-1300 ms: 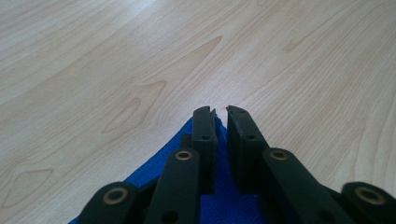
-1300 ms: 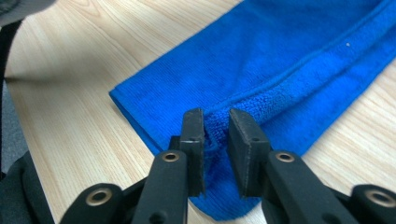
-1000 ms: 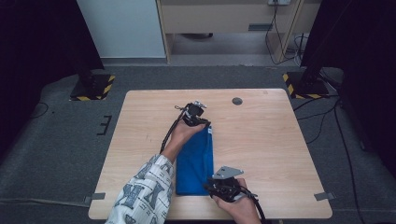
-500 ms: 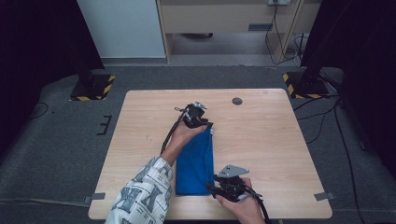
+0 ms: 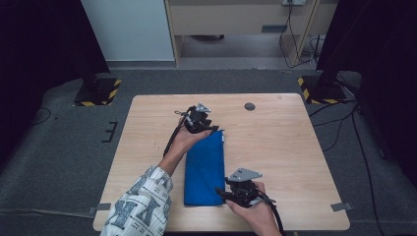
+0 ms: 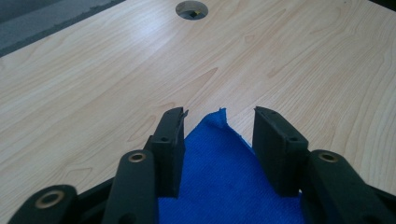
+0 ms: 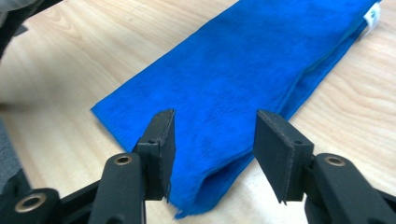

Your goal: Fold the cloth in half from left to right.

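A folded blue cloth (image 5: 204, 167) lies lengthwise on the wooden table (image 5: 285, 142). My left gripper (image 5: 209, 129) hovers over its far corner; in the left gripper view that blue cloth corner (image 6: 219, 158) lies flat between the parted jaws, untouched. My right gripper (image 5: 222, 192) sits at the cloth's near right corner. In the right gripper view the blue cloth (image 7: 243, 84) stretches away, its folded near corner under the gap of the right gripper (image 7: 212, 135). Both grippers' jaws have just been opening, and the cloth rests free on the wood.
A round cable hole (image 5: 250, 106) is in the table near its far edge, also seen as a cable hole (image 6: 191, 8) in the left gripper view. A small white tag (image 7: 372, 14) sticks out at the cloth's far end. Bare wood surrounds the cloth.
Both grippers have let go of the cloth, jaws parting. The left gripper has lifted slightly off the far corner. The right gripper has stayed at the near corner.
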{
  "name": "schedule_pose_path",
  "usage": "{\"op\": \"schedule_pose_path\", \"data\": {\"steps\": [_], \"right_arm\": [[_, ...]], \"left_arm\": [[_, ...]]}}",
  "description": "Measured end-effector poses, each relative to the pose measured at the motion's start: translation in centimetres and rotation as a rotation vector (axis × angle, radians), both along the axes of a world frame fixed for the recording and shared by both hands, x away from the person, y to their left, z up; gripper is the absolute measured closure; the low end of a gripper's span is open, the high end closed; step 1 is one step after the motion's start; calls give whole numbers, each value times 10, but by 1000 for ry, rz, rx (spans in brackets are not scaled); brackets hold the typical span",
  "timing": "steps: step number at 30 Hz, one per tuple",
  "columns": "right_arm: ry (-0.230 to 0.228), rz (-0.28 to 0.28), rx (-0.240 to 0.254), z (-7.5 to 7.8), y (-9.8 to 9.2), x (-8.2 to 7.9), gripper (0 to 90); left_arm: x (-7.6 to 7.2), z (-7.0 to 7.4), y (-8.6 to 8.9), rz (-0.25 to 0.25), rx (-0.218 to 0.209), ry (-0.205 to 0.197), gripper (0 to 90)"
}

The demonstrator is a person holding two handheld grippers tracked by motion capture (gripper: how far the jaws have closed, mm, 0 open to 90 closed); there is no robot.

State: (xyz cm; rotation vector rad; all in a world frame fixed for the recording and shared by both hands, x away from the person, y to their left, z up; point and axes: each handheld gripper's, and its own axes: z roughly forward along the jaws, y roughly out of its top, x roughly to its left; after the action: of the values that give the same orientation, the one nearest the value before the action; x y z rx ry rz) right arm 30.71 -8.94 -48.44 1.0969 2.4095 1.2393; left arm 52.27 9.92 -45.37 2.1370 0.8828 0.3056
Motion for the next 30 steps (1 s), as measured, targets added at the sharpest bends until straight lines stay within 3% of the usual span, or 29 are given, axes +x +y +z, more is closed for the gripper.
{"op": "schedule_pose_path", "data": {"steps": [3, 5, 8, 15, 20, 22, 24, 25, 26, 27, 30], "right_arm": [[-7, -10, 0, 0, 0, 6, 459], [-18, -10, -7, -2, 0, 16, 433], [-18, -15, 1, -3, 0, 22, 413], [-30, -32, 1, -2, -3, 55, 307], [-30, -36, 0, 1, -1, 69, 259], [-33, -48, 0, 4, 1, 84, 236], [-37, -63, -7, 5, 2, 95, 256], [-37, -63, -7, 5, 2, 95, 256], [-41, -77, -19, 5, 3, 107, 287], [-41, -77, -19, 5, 3, 107, 287], [-49, -95, -51, 5, 7, 131, 384]], "left_arm": [[-3, 2, 8, 7, -7, -10, 491], [-4, 2, 16, 19, 20, -19, 407], [-5, 1, 22, 25, 12, -12, 343], [-13, -1, 48, 59, 10, -25, 178], [-13, -1, 60, 77, 3, -32, 148], [-12, -5, 64, 75, 7, -34, 131], [-10, -8, 66, 74, 18, -27, 138], [-9, -10, 67, 73, 23, -13, 138], [-5, -16, 70, 78, 28, 17, 173], [-5, -16, 70, 78, 28, 17, 174], [2, -28, 76, 111, 34, 41, 185]]}}
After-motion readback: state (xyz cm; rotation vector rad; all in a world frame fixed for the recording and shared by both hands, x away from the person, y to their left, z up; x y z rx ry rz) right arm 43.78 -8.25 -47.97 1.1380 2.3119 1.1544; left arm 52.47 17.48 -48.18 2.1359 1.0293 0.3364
